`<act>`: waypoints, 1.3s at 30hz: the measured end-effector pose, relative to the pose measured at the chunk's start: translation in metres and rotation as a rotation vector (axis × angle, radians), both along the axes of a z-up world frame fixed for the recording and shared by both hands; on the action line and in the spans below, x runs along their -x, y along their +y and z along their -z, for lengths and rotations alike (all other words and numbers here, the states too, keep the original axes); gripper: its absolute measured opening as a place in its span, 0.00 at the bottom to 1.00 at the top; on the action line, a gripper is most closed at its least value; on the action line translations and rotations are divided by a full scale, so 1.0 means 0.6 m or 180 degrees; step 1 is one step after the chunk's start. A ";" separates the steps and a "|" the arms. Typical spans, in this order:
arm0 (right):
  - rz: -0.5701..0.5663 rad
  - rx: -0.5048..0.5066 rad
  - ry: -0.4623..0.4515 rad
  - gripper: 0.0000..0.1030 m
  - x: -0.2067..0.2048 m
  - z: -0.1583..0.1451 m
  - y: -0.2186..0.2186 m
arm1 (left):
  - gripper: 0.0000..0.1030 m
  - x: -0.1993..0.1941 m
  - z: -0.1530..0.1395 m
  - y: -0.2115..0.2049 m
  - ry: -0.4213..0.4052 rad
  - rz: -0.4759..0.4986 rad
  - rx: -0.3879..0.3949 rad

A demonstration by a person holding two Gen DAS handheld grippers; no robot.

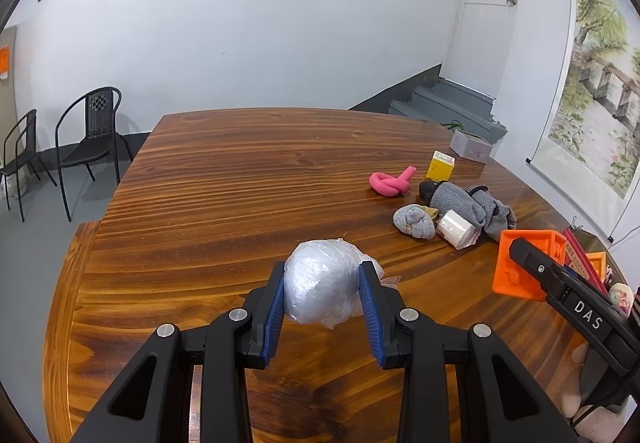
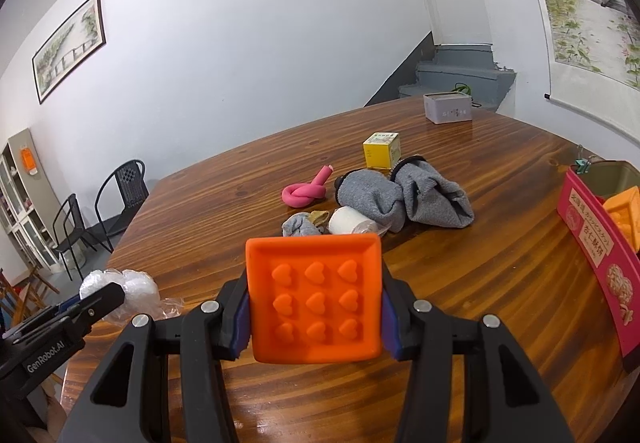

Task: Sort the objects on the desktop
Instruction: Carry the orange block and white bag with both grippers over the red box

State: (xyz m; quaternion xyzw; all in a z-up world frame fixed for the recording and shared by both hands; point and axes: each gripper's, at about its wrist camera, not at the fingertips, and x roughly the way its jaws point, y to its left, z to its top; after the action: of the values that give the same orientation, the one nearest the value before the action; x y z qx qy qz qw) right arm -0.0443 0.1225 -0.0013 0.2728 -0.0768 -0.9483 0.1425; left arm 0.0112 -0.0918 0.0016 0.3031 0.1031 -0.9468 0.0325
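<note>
My left gripper (image 1: 322,283) is shut on a crumpled ball of clear plastic wrap (image 1: 320,285), held just above the wooden table (image 1: 240,183). The same ball (image 2: 132,293) shows at the lower left of the right wrist view. My right gripper (image 2: 316,303) is shut on an orange square mould with heart shapes (image 2: 314,295); in the left wrist view this mould (image 1: 520,263) sits at the right, behind the right gripper's finger. Farther back lie a pink knotted tube (image 2: 304,192), grey socks (image 2: 404,199), a white roll (image 2: 350,221) and a yellow box (image 2: 381,150).
A grey tin (image 2: 448,108) stands at the table's far edge. At the right are a pink snack box (image 2: 600,255) and another orange mould (image 2: 624,213) in a container. A balled grey sock (image 1: 414,221) lies near the roll. Black chairs (image 1: 94,135) stand beyond the table's left side.
</note>
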 end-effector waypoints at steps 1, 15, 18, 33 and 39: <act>0.0008 0.0019 0.0011 0.53 -0.003 -0.002 0.003 | 0.35 -0.001 -0.001 0.003 0.0004 0.0003 0.0002; 0.0314 0.0009 0.0262 0.54 -0.060 -0.037 0.128 | 0.35 0.028 -0.021 0.105 0.0031 0.0348 0.0008; 0.0535 -0.0020 0.0294 0.54 -0.076 -0.045 0.195 | 0.35 0.051 -0.016 0.155 -0.0030 0.0555 -0.0011; 0.1644 -0.0119 0.0322 0.54 -0.081 -0.085 0.496 | 0.35 0.115 -0.022 0.385 -0.0092 0.1322 0.0122; 0.1616 -0.0214 -0.0003 0.54 -0.013 -0.057 0.538 | 0.35 0.135 -0.042 0.445 -0.0069 0.1486 0.0139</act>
State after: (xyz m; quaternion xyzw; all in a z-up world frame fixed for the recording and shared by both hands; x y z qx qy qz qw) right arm -0.0367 0.4453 0.0329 0.2499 -0.1114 -0.9556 -0.1093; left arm -0.0695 0.1751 0.0266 0.3281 0.0093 -0.9273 -0.1796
